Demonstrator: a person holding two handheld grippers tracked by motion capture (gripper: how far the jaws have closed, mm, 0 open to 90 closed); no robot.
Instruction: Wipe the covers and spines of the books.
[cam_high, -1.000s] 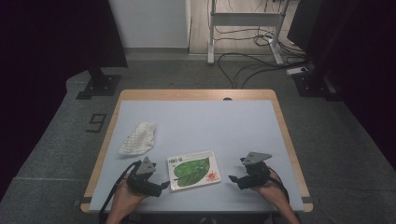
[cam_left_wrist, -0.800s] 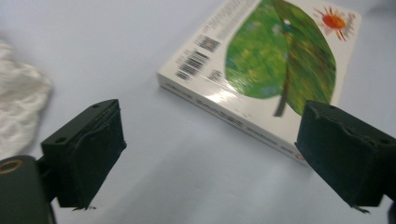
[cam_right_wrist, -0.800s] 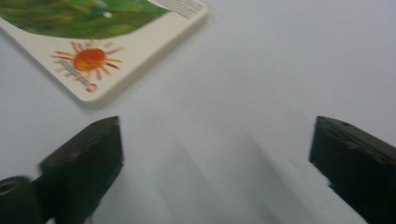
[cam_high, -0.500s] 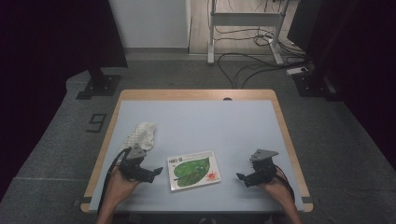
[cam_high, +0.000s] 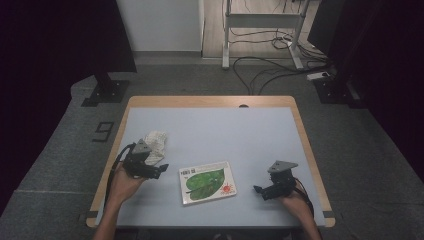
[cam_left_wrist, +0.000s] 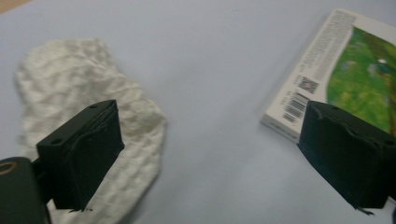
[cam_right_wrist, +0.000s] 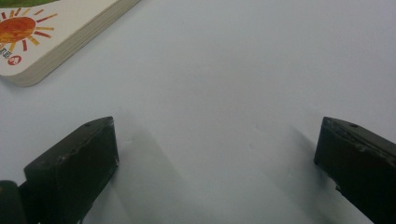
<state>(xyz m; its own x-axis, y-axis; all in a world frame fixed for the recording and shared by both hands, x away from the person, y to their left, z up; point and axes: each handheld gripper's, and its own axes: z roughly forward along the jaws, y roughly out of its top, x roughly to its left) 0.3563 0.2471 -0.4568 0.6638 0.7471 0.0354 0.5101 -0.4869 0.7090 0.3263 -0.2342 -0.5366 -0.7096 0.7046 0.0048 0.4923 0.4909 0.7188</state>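
The crumpled white waffle-weave cloth lies left of centre in the high view, just beyond the left gripper, whose spread, empty jaws have just narrowed slightly, while the right gripper stands wide apart, empty, lower right; the approach step appears in hand, and the next move calls for lowering onto the cloth and closing.

The left gripper looks down on the light blue table. Its two black jaws stand wide apart, and they have just closed a little; between them there is only bare table surface. The left jaw stands in front of a white crumpled cloth, which lies flat on the table. The right jaw covers the near corner of a book. The book has a green cover and a white strip with a barcode along its edge. Cloth and book are well apart.
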